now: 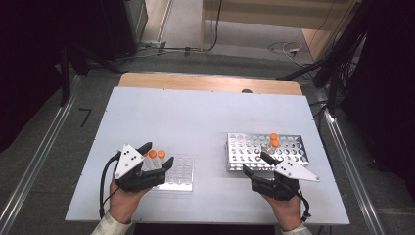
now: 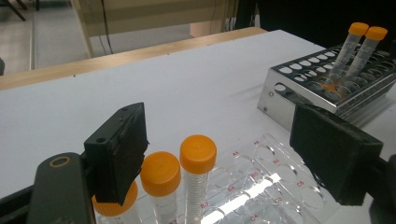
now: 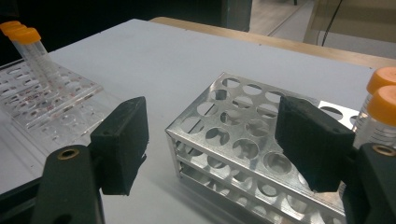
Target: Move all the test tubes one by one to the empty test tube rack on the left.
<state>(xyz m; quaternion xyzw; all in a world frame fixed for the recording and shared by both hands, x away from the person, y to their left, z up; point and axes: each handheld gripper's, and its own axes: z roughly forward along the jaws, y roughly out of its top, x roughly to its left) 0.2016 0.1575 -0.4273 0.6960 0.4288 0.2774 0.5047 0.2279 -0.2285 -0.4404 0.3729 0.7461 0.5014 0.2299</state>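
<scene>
Three orange-capped tubes (image 2: 197, 175) stand in the clear plastic rack (image 1: 178, 174) at the table's near left, between the wide-open jaws of the left gripper (image 1: 155, 157).

Nothing is gripped by the left gripper: its jaws stand well apart around the tubes, one jaw just beside the nearest cap. To the right, well apart, the metal rack (image 1: 293, 147) holds two more orange-capped tubes (image 1: 274, 140), leaning. The right gripper (image 1: 258, 164) is also spread wide and empty, its jaws at the metal rack's near corner. Both racks rest on the white table (image 1: 195, 112).
</scene>
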